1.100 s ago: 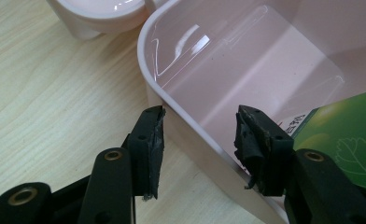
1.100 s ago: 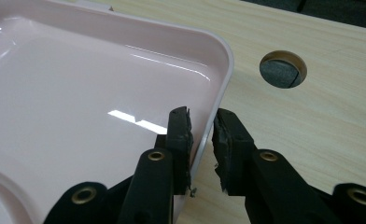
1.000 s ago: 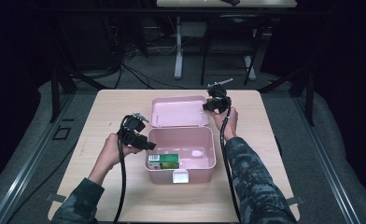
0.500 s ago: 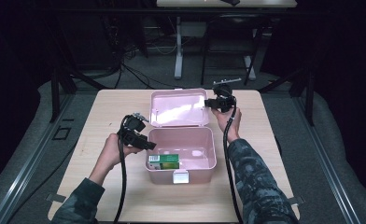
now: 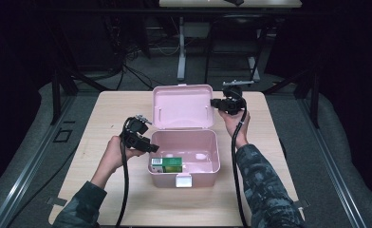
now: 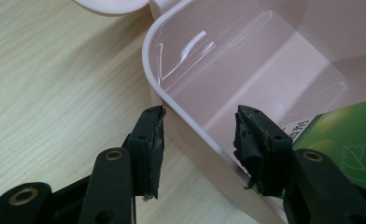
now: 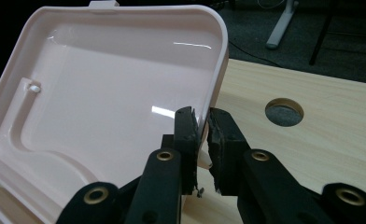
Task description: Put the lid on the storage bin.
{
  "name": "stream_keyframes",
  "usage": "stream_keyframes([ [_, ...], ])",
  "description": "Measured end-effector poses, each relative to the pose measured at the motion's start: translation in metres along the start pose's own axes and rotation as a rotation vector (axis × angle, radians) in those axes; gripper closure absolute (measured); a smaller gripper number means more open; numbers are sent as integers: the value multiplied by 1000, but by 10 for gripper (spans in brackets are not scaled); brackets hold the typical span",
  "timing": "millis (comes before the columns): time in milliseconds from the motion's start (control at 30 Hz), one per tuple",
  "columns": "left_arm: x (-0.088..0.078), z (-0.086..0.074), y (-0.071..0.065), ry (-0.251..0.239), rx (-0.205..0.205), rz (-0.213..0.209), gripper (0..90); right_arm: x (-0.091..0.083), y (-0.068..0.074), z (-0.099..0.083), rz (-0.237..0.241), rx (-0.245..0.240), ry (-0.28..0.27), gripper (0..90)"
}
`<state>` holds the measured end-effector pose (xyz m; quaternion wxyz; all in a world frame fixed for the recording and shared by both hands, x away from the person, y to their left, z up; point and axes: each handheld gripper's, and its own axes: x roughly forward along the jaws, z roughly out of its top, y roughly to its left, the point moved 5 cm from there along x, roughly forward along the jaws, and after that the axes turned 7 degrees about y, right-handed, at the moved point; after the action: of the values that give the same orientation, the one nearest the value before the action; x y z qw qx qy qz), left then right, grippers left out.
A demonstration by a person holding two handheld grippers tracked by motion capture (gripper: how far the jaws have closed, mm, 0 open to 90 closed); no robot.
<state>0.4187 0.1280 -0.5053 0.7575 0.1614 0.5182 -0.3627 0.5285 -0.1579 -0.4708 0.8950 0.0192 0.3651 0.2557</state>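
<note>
From the high view, one pink box (image 5: 186, 156) sits in the middle of the desk (image 5: 103, 118), its lid (image 5: 181, 107) standing open behind it, and one green carton (image 5: 166, 164) lies inside at the near left corner. Two grippers are in play. The left gripper (image 5: 148, 147) is at the box's left wall, and the right gripper (image 5: 215, 103) is up at the lid's right edge. The lid stands tilted up off the desk, its pale glossy inside facing the person.

Over to the left gripper view: the box's rounded left rim (image 6: 190, 121) runs right between the jaws, one jaw outside over the wood, the other inside the box. The jaws stand apart, and the pads (image 6: 155, 140) show a gap to the wall on both sides, so they straddle it without pressing. The green carton (image 6: 349, 140) peeks in at the right, with a leaf drawing on it.

Now the right gripper view: the jaws have just been closing and are clamped on the lid's edge (image 7: 214, 93), the thin pink rim pinched between the two pads (image 7: 190, 135). One round hole (image 7: 284, 112) shows in the desk beyond.
</note>
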Motion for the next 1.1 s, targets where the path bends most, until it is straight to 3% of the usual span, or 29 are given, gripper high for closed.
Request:
stream_keyframes([
  [1100, 0, 1, -4, -2, -28, 40, 568, -29, 7, -3, 32, -44, -68, 838],
])
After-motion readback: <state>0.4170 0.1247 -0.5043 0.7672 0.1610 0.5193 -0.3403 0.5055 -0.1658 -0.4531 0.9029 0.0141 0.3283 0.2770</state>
